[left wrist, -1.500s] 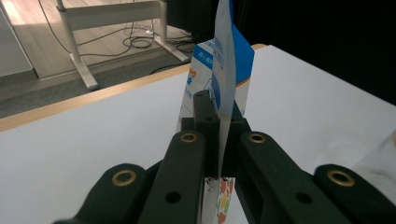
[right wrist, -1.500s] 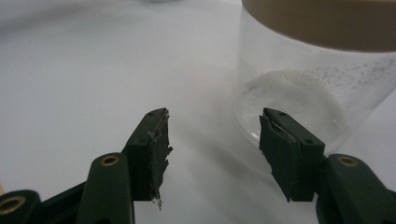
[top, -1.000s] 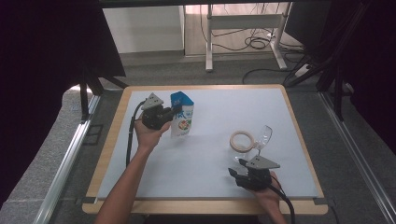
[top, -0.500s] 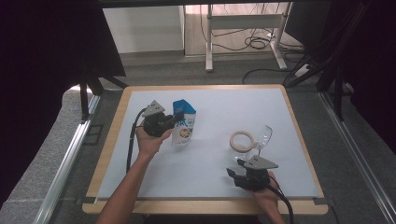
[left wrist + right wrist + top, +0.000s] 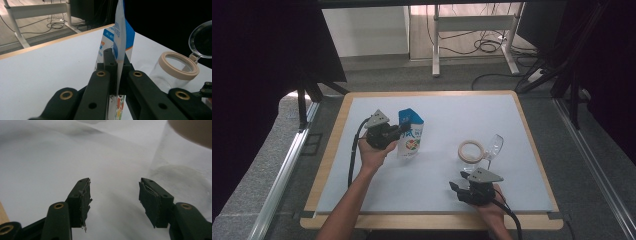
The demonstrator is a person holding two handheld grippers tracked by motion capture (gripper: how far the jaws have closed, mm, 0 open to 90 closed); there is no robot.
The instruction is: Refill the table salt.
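Now the left gripper [image 5: 398,131] has carried the carton [image 5: 410,138] a little nearer the person. Its jaws pinch the carton's top edge tight. The carton stands on the white table [image 5: 512,120], left of the jar [image 5: 472,151]. The right gripper [image 5: 459,186] waits near the jar, jaws half open and empty. The carton looks ready for pouring into the jar.

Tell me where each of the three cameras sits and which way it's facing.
High view: above the table's near edge, looking forward and down; both forearms show.
Left gripper view: on the left gripper, along jaws shut on the carton.
Right gripper view: on the right gripper, over open jaws.
Shared: carton, glass jar.
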